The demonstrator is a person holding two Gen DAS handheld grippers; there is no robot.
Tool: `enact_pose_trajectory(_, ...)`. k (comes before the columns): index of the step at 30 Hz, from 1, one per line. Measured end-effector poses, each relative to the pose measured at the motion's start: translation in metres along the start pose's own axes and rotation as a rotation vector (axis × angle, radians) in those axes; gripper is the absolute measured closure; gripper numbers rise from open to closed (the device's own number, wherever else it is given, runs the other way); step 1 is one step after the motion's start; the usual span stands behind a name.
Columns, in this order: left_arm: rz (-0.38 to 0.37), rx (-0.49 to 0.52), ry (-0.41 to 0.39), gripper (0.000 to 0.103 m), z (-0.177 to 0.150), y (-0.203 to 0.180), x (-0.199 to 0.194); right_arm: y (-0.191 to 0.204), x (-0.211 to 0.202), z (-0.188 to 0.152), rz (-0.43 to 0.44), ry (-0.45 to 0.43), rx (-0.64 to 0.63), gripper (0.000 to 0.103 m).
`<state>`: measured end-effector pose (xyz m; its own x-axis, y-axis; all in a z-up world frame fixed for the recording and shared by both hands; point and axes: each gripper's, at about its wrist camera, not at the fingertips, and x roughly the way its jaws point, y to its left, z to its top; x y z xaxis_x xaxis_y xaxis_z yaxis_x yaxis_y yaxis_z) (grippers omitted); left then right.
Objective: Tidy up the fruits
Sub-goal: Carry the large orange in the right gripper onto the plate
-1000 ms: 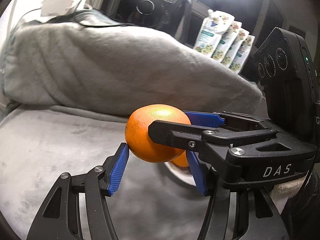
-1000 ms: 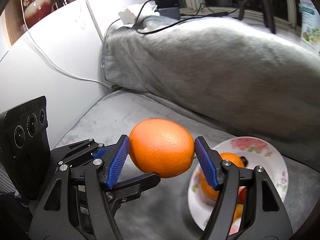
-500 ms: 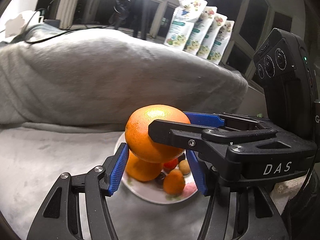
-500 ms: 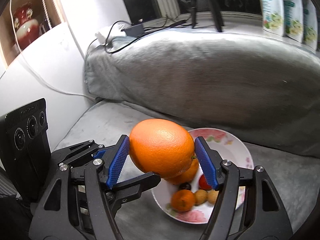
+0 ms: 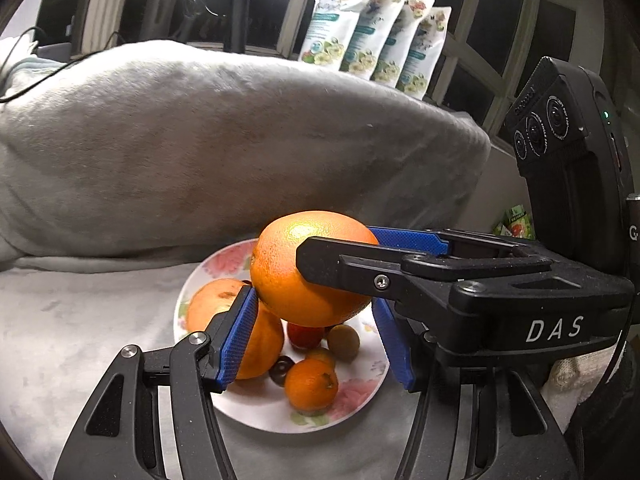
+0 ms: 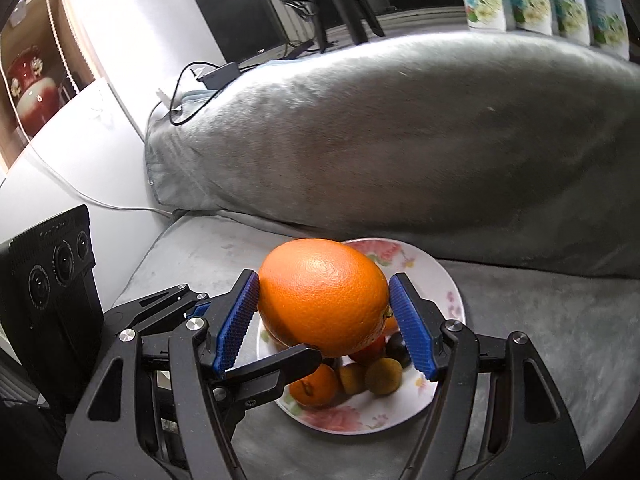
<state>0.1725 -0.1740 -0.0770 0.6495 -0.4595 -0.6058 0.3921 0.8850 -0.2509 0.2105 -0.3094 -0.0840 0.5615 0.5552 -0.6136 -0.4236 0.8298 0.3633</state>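
Observation:
A big orange (image 5: 308,276) (image 6: 324,308) hangs above a flowered white plate (image 5: 276,412) (image 6: 444,280). My right gripper (image 6: 324,328) is shut on it, blue pads on both sides. My left gripper (image 5: 316,340) also brackets it; its left pad (image 5: 236,340) touches the orange, its right pad (image 5: 392,344) stands near it. On the plate lie another large orange (image 5: 260,340), a small mandarin (image 5: 312,384) (image 6: 314,386), a red fruit (image 5: 306,334), brownish small fruits (image 6: 384,376) and a dark one (image 5: 280,368).
A large grey cushion (image 5: 200,140) (image 6: 400,140) rises right behind the plate on the grey blanket (image 5: 60,320). Several printed pouches (image 5: 372,28) stand on the sill behind. Cables (image 6: 200,80) lie on the cushion's left end. A white wall is at the left.
Both grippers, with the orange between them, have swung right and forward over the plate. The plate and its fruits now lie under the orange.

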Motion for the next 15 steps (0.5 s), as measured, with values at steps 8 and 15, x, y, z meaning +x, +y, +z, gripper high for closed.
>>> enact_pose_trajectory(8,0.002,0.014,0.024,0.044,-0.004,-0.006,0.009,-0.013,0.001,-0.005,0.004,0.01,0.031,0.033)
enact_pose_trajectory(15,0.003,0.013,0.032,0.044,-0.005,-0.005,0.011,-0.015,0.002,-0.007,0.007,0.013,0.038,0.033)
